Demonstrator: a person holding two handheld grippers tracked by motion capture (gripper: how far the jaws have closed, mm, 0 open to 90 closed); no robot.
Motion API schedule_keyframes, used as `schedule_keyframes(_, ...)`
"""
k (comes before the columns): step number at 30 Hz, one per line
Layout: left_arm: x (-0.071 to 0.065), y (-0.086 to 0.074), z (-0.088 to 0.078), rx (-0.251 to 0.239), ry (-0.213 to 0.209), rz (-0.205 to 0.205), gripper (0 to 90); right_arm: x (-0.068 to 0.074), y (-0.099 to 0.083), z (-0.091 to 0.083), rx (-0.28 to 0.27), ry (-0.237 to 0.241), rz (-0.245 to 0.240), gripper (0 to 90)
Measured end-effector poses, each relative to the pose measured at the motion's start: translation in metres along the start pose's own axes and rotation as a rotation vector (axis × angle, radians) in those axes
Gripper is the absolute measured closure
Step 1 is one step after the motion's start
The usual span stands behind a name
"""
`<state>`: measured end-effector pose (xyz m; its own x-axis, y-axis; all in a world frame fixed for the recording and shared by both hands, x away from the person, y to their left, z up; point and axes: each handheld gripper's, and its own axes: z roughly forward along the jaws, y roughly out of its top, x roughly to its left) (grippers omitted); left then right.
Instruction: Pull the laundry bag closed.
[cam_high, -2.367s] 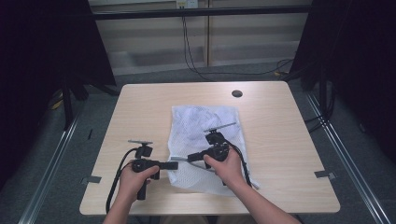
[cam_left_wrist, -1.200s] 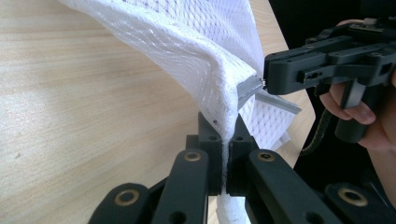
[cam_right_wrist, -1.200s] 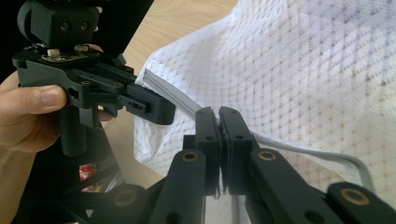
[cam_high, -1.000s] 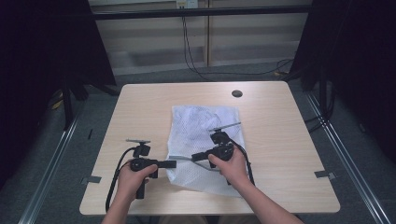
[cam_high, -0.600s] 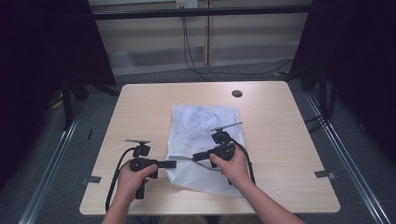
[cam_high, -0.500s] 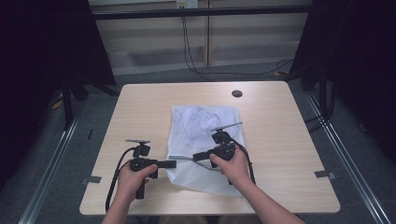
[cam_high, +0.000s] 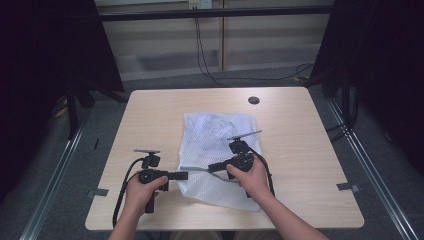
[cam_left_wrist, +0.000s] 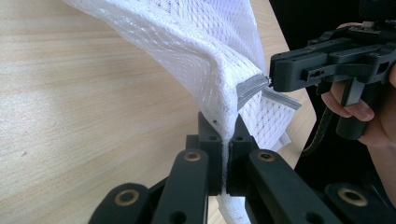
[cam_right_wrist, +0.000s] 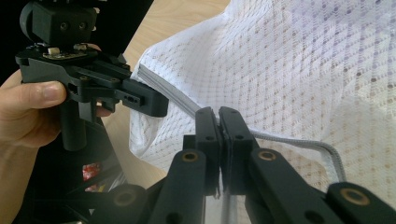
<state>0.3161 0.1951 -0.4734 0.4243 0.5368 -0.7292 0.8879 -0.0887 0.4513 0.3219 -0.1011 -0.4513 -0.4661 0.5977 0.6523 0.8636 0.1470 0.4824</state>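
A white mesh bag (cam_high: 216, 134) lies flat on the middle of the wooden table (cam_high: 150, 115). My left gripper (cam_high: 184, 175) is shut on the bag's near-left edge, with mesh pinched between its pads (cam_left_wrist: 223, 135). A short way to its right, my right gripper (cam_high: 212, 167) is shut on the grey zipper strip (cam_right_wrist: 170, 92) where a grey cord (cam_right_wrist: 299, 140) runs off. The mesh (cam_left_wrist: 196, 51) rises in a fold between the two. The right gripper (cam_left_wrist: 280, 74) faces mine across the strip (cam_left_wrist: 250, 87), and the left gripper (cam_right_wrist: 156, 105) shows opposite, in the right gripper view.
A dark round grommet (cam_high: 253, 100) sits near the table's far edge. Black curtains hang on both sides and cables (cam_high: 205, 65) trail over the floor behind. Bare tabletop lies left and right of the bag.
Since the earliest frame my right gripper has drifted slightly to the right, widening the gap between the two grippers a little. The left gripper has held still.
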Motion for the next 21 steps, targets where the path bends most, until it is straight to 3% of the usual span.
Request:
schedule_keyframes(11, 0.0011, -0.0002, -0.0023, 0.01, 0.007, 0.009, 88.5, -0.0041, -0.0003, -0.0037, -0.002, -0.005, 0.003, 87.1)
schedule_keyframes(12, 0.0003, -0.0004, -0.0017, 0.004, 0.002, -0.007, 88.5, -0.0038, -0.0003, -0.0036, -0.001, -0.006, 0.002, 87.1)
schedule_keyframes(13, 0.0012, -0.0001, -0.0025, 0.011, 0.006, 0.008, 88.5, -0.0039, -0.0004, -0.0035, 0.001, -0.005, 0.002, 87.1)
schedule_keyframes(21, 0.0013, -0.0002, -0.0029, 0.01, 0.005, 0.009, 88.6, -0.0045, -0.001, -0.0059, 0.005, -0.01, -0.002, 87.1)
